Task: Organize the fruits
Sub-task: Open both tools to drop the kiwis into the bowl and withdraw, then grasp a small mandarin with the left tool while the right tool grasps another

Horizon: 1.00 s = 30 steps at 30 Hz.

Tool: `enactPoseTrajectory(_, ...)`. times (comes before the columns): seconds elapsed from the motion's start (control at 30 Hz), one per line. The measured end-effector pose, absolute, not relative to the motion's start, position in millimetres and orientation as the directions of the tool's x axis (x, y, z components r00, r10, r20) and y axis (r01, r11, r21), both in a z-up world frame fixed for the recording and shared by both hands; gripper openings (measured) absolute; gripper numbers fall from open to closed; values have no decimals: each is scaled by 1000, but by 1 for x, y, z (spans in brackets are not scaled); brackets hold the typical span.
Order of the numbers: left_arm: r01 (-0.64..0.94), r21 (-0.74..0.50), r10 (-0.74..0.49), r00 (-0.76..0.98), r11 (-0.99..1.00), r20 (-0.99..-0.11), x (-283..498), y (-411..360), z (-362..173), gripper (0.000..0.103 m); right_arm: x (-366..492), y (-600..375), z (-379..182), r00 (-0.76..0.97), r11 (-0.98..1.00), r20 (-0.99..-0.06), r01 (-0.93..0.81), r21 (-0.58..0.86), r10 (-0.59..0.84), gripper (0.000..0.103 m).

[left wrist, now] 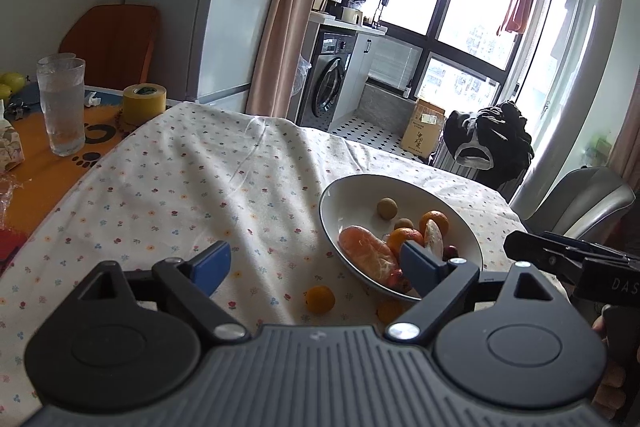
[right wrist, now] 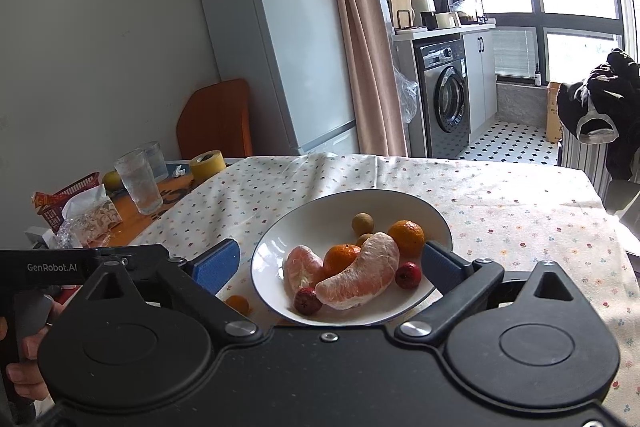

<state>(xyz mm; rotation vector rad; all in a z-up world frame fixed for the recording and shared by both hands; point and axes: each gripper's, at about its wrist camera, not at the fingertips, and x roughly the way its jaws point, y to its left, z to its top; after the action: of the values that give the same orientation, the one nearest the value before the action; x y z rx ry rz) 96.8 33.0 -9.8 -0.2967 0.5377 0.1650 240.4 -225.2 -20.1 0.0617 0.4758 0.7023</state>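
Clearly both tools gape empty, left tool marked "GenRobot.AI", right tool over bowl.

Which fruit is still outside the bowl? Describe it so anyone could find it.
On the flower-print tablecloth sits a white bowl with a dark rim. By the bowl's near-left rim lies a small round orange citrus fruit, the only clearly visible one resting on cloth.

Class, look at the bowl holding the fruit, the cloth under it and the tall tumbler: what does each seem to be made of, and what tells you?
Bowl: probably glazed ceramic; white, glossy, with a thin dark rim line.
Cloth: woven fabric, matt, cream with small printed flowers; it creases and drapes.
Tumbler: clear textured glass, possibly plastic; see-through with a rippled surface.
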Motion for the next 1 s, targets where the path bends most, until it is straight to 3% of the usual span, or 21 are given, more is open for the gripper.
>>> enactPoseTrajectory(0.8,-190,-236,34,841,953,-540,83,36,-35,90,217,-219,-44,632,757,-441,-621,202,637,96)
enactPoseTrajectory(1.0,-197,-244,29,830,949,-557,92,39,-49,88,225,-210,-58,584,736,-475,-633,240,658,86)
